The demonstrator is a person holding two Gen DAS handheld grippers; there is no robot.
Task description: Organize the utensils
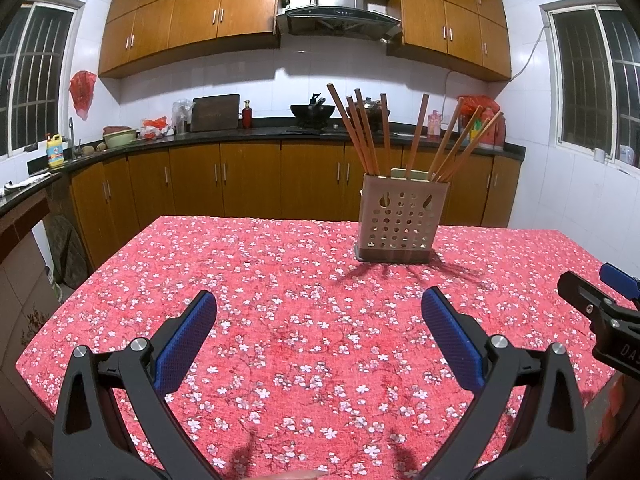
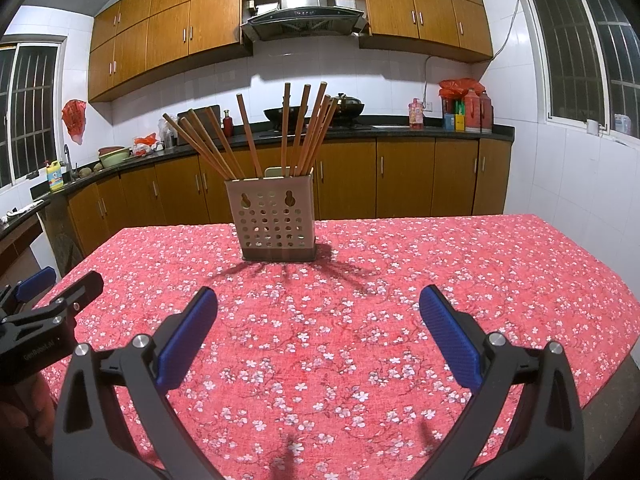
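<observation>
Two grippers hang over a table spread with a red floral tablecloth (image 1: 280, 320), and both are empty. The left gripper (image 1: 318, 334) has its blue-padded fingers (image 1: 186, 344) spread wide above the near half of the cloth, holding nothing. The right gripper (image 2: 318, 332) is likewise wide apart, its pads (image 2: 450, 338) clear of the cloth and of each other.

A beige perforated utensil holder (image 1: 402, 218) stands upright on the table toward the far edge, resting on a dark base. Wooden chopsticks (image 1: 362, 132) stand in it, fanned out in two leaning bunches, their tips well above the rim. The holder sits well apart from both grippers, ahead of them and roughly between their lines of sight.

Behind the table runs a dark countertop (image 2: 400, 130) with a wok (image 2: 286, 114) on it.
</observation>
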